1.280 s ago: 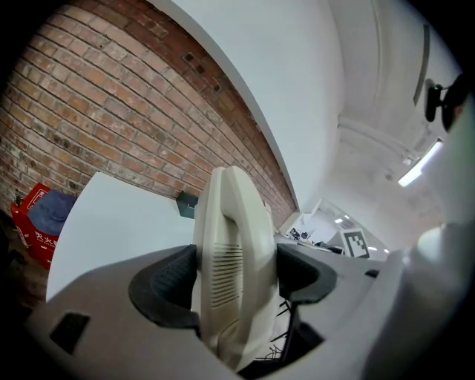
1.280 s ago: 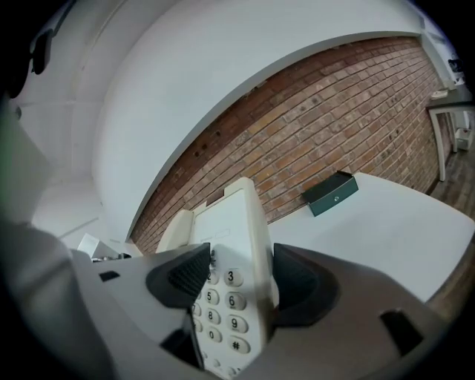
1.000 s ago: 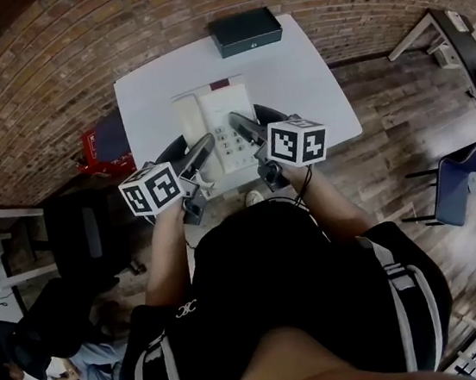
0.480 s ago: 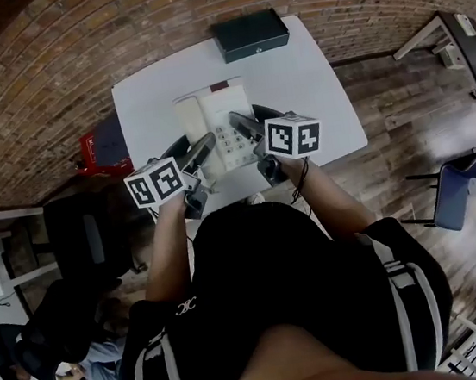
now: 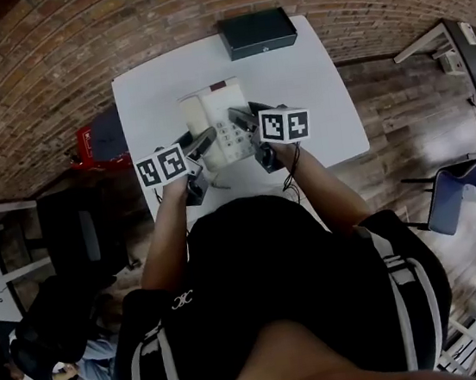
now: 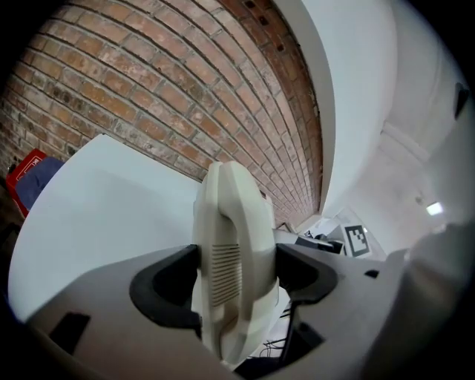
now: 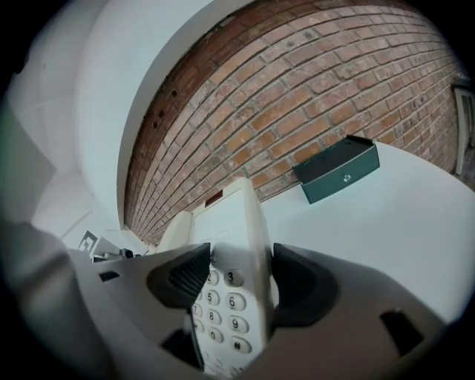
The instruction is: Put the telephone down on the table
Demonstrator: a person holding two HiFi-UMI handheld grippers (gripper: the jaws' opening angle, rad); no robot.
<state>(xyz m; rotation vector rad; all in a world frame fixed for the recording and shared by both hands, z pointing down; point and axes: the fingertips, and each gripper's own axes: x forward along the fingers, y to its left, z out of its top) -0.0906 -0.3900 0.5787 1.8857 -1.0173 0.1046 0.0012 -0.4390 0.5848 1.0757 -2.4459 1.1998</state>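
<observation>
Telephone, clamped in left hand-held gripper, also right hand-held gripper

The head view looks steeply down from above the person onto the white table — from well off. Each gripper view sits low and very near, facing the far brick wall — all three share the telephone and table.
</observation>
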